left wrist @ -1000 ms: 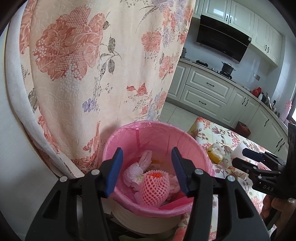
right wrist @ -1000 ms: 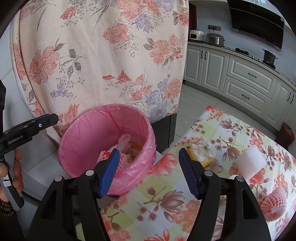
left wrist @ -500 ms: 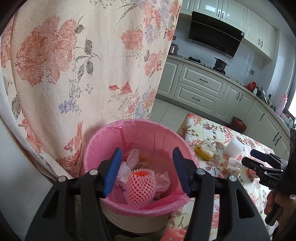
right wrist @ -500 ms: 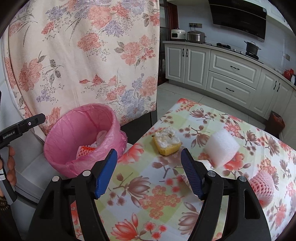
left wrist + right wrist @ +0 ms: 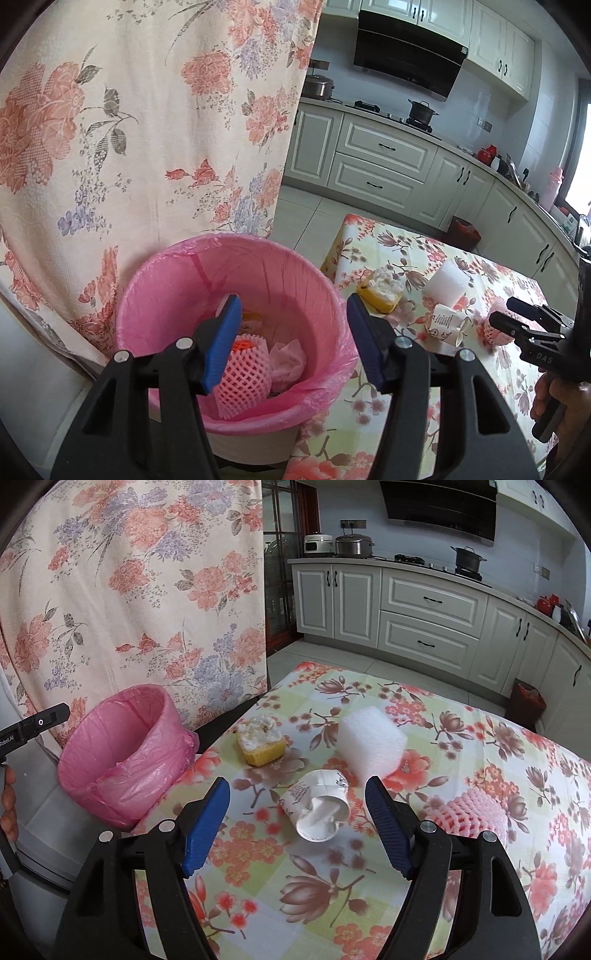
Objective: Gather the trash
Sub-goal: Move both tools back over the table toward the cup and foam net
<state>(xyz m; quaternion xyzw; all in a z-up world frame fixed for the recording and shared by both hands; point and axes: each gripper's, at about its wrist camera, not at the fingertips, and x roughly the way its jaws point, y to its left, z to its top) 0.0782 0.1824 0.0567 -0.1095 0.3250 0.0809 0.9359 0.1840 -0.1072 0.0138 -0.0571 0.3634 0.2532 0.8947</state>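
A bin with a pink liner (image 5: 192,280) stands at the table's left end; it also shows in the right wrist view (image 5: 110,760). Inside lie a pink foam fruit net (image 5: 242,376) and crumpled tissue (image 5: 288,362). My left gripper (image 5: 293,343) is open and empty above the bin. My right gripper (image 5: 297,827) is open and empty over the table, with a crushed white paper cup (image 5: 319,805) between its fingers' lines. On the table lie a yellow sponge piece (image 5: 260,740), a white foam block (image 5: 371,744) and another pink foam net (image 5: 469,812).
The floral tablecloth (image 5: 369,904) covers the table. A floral curtain (image 5: 129,110) hangs right behind the bin. Kitchen cabinets (image 5: 424,620) and a small red bin (image 5: 528,701) stand beyond the table's far edge.
My right gripper has swung right from the bin to over the table, now centred on the paper cup. My left gripper has drawn back a little and stays open over the bin.
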